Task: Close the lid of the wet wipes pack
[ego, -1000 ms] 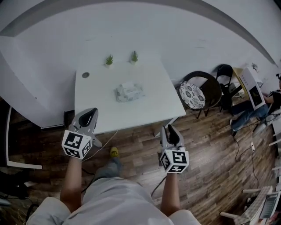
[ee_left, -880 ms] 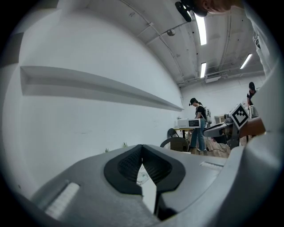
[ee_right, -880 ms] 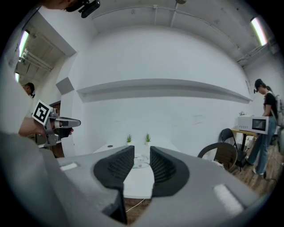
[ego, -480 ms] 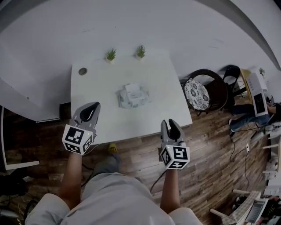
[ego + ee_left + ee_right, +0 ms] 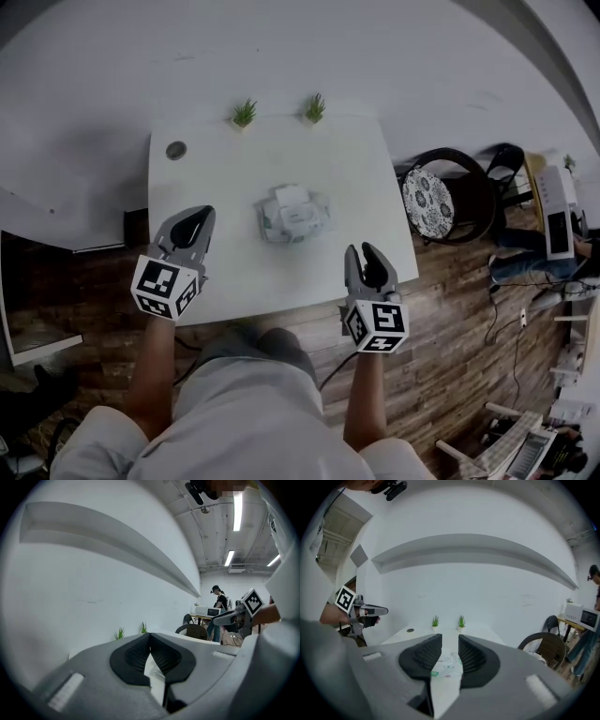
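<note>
Wipes pack [image 5: 293,216] lies mid-surface [image 5: 211,183], its lid [image 5: 289,197] apparently raised, well ahead of both grippers. Our left gripper [image 5: 190,225] is pressed together on nothing; our right gripper [image 5: 367,255] is slightly spread, aimed at the pack. We should come down on the lid from above and press it flat.

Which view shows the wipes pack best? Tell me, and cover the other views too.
The head view: the whole wipes pack lies in sight on the table, nothing covering it. The right gripper view catches it low between the parted jaws, sides cut off. The left gripper view shows a pale sliver at most.
</note>
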`<state>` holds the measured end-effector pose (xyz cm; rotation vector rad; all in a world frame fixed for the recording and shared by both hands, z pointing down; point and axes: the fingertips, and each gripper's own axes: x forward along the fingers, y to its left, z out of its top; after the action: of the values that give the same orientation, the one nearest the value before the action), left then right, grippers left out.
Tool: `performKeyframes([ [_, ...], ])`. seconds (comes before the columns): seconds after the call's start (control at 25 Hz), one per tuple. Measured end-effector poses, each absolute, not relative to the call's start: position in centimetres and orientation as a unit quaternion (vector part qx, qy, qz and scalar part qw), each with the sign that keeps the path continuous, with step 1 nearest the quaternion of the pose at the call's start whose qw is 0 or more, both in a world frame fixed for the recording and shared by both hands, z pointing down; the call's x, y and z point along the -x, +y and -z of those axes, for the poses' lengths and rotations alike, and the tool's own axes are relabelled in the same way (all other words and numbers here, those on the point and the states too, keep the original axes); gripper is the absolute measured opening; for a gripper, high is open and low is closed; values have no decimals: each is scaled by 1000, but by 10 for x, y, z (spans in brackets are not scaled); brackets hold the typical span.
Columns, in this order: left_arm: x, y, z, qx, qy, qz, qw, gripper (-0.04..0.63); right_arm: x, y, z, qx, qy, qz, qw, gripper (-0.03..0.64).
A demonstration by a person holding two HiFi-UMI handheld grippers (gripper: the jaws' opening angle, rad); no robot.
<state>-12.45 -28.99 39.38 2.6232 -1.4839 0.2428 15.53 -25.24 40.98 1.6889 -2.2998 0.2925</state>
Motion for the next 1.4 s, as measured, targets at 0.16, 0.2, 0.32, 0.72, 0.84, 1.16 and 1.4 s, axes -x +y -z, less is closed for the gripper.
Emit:
performKeyframes([
  [0.16,125,-301,-401,-863,-494,-85,67,6,-152,-269,-416,-567,-805,-103,145,115],
  [0.2,123,-304,-401,-862,-495,-86,67,6,-152,-274,-417,-562,-807,-103,147,115],
  [0.32,118,-315,-402,-858,-502,-89,68,6,-155,-291,-420,-552,-814,-107,146,115],
  [0.72,101,-354,-419,-833,-535,-111,88,6,-161,-351,-448,-500,-842,-138,151,115],
  [0.84,95,-364,-433,-829,-537,-120,98,6,-160,-367,-463,-486,-847,-150,156,115],
  [1.16,92,-380,-460,-817,-546,-137,121,7,-144,-392,-493,-444,-862,-177,167,115],
  [1.4,90,-385,-485,-812,-547,-148,140,7,-136,-405,-515,-421,-869,-188,182,115],
])
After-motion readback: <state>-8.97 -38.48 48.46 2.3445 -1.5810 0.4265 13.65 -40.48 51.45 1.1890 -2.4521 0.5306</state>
